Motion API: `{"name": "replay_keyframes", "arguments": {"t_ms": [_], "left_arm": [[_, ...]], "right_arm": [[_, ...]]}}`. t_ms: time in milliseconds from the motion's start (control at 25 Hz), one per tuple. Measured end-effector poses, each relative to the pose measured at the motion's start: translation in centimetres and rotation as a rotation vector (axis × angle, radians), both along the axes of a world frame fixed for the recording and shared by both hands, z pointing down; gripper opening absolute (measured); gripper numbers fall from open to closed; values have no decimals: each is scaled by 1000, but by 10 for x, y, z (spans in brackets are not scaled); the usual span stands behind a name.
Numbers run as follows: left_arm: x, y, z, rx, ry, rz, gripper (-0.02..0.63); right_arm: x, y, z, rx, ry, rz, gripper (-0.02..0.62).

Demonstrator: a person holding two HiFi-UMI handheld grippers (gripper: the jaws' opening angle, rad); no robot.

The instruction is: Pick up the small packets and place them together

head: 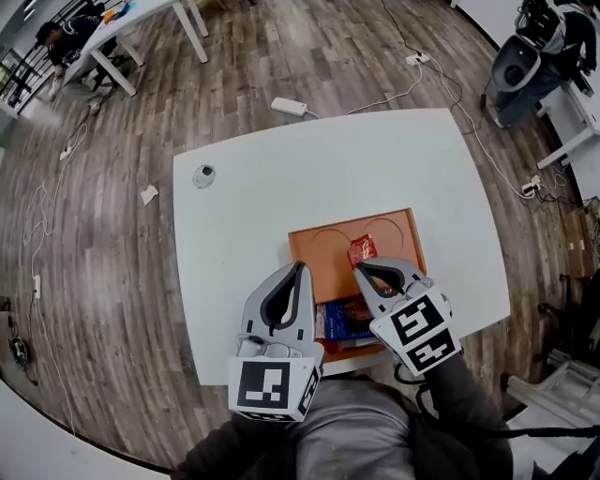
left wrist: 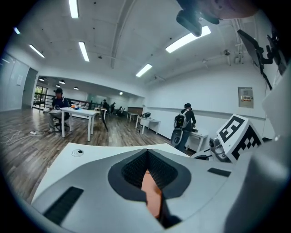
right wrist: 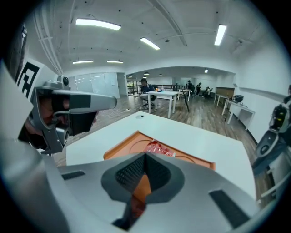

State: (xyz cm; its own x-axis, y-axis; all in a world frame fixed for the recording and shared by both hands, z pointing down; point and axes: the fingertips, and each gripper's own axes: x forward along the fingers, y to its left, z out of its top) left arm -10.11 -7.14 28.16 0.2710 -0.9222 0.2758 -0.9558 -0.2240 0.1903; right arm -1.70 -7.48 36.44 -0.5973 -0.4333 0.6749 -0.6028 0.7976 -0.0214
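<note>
An orange tray (head: pixel 319 244) lies on the white table (head: pixel 244 216). A small red packet (head: pixel 361 251) rests in its middle, also seen as the red packet (right wrist: pixel 157 148) in the right gripper view. Blue and dark packets (head: pixel 343 322) lie together at the tray's near end, between the two grippers. My left gripper (head: pixel 302 266) hangs over the tray's near left edge, jaws shut with nothing in them. My right gripper (head: pixel 357 269) is just short of the red packet, shut and empty. Both gripper views show only the tray through the closed jaws.
A small round grey disc (head: pixel 203 174) sits near the table's far left corner. On the floor beyond the table lie a white power adapter (head: pixel 289 106) and cables. A person sits at another table (head: pixel 141 19) far left. The table's near edge is right below my grippers.
</note>
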Motion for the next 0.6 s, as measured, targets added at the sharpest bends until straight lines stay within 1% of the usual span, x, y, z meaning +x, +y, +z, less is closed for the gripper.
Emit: {"name": "replay_keyframes", "arguments": {"t_ms": [160, 240, 280, 320, 400, 600], "left_arm": [[-17, -12, 15, -39, 14, -17, 0], [-21, -18, 21, -55, 21, -20, 0], [-22, -19, 24, -59, 24, -20, 0], [-22, -20, 26, -64, 27, -20, 0], [-21, -18, 30, -71, 30, -18, 0], [-12, -4, 26, -62, 30, -9, 0]], "right_arm": [[-10, -14, 21, -47, 31, 9, 3], [-16, -17, 29, -70, 38, -8, 7], [-19, -16, 31, -82, 33, -19, 63], [-21, -14, 33, -92, 24, -27, 102], [-21, -11, 32, -94, 6, -21, 107], [-9, -5, 22, -56, -5, 13, 106]]}}
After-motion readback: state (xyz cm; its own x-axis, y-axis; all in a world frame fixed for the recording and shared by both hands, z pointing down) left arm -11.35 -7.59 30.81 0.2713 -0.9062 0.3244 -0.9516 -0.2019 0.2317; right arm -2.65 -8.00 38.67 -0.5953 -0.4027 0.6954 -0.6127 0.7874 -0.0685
